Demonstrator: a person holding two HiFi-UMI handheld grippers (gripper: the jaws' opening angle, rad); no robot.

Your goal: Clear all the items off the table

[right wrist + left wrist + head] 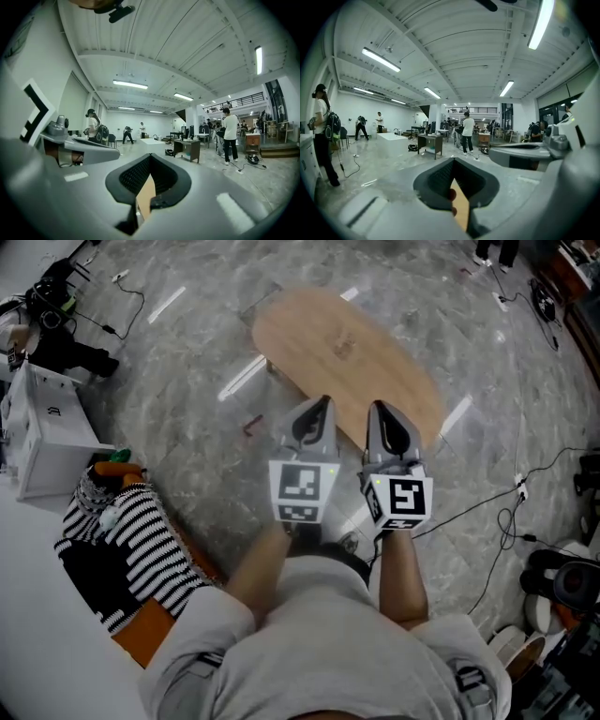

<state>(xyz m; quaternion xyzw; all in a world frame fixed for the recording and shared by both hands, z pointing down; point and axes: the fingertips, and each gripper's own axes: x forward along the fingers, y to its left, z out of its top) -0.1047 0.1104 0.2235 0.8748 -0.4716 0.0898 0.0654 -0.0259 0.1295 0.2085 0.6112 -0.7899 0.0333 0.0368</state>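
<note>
Marble floor point(187, 381), wooden table point(347, 348); left claw point(324, 401), right claw point(377, 406) closed.

The person held both grippers out in front of the torso, side by side and close together, jaws pointing forward. The left gripper point(324, 403) had its jaws closed tip to tip with nothing between them. The right gripper point(378, 409), just beside it, was likewise closed and empty. Each marker cube, left point(302, 489) and right point(405, 499), faced upward. The left forearm point(259, 568) and right forearm point(399, 579) were bare and bent in towards each other.
</note>
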